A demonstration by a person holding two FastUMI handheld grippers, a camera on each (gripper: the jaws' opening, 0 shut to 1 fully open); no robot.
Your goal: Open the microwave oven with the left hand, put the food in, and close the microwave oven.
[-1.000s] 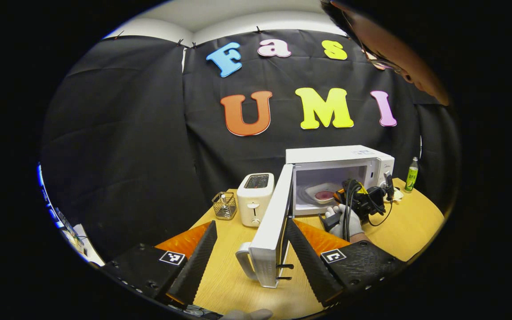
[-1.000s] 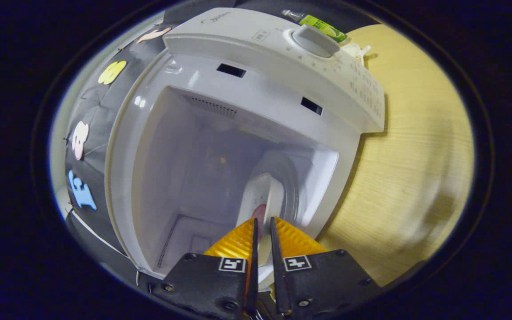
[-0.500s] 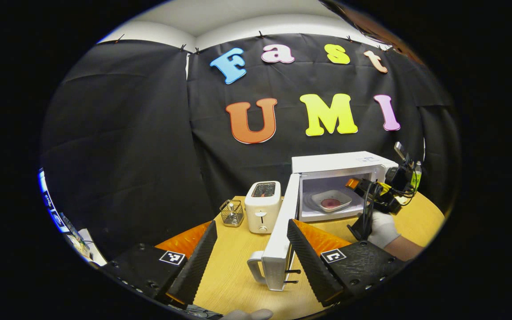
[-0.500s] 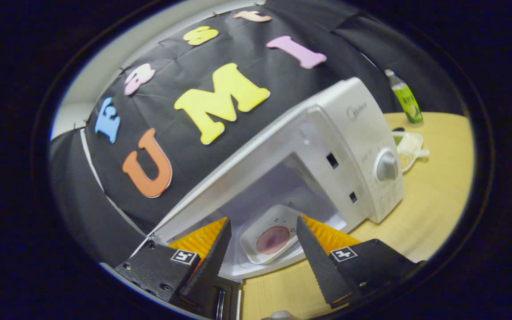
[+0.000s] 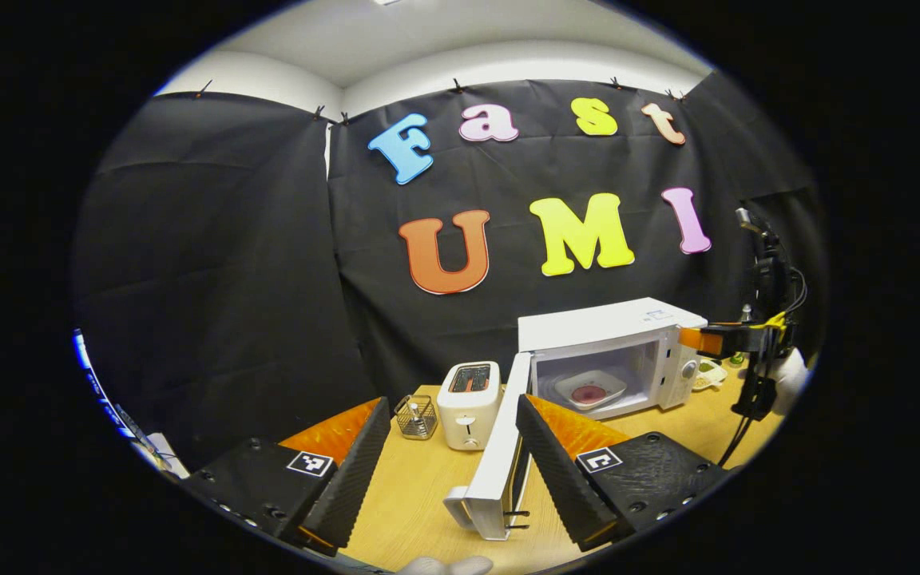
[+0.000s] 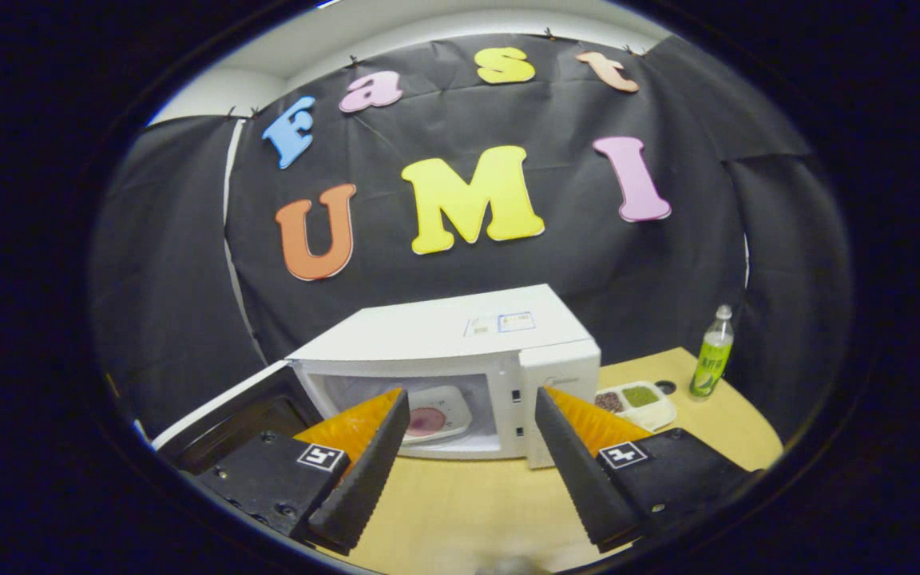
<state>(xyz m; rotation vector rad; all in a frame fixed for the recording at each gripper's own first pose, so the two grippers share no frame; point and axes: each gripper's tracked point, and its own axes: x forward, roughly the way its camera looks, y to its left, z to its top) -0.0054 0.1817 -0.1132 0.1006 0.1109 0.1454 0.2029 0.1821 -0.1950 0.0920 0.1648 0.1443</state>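
Observation:
A white microwave (image 5: pixel 612 323) (image 6: pixel 460 335) stands on the wooden table with its door (image 5: pixel 500 467) (image 6: pixel 220 415) swung wide open. Inside, a white plate of reddish food (image 5: pixel 589 390) (image 6: pixel 432 417) rests on the turntable. My left gripper (image 5: pixel 452 479) is open, its fingers either side of the door's free edge and handle (image 5: pixel 460 507) without touching. My right gripper (image 6: pixel 468 471) is open and empty, held back from the cavity; in the left gripper view the right gripper (image 5: pixel 735 339) hangs raised at the far right, in a gloved hand (image 5: pixel 791 371).
A white toaster (image 5: pixel 468 393) and a small wire basket (image 5: pixel 414 415) stand left of the microwave. A divided tray of food (image 6: pixel 636 403) and a green bottle (image 6: pixel 711 351) sit to its right. The wooden table (image 6: pixel 460 511) stretches toward me.
My right gripper let go of the plate inside the microwave, opened, and pulled back and up. My left gripper drew back slightly from the open door.

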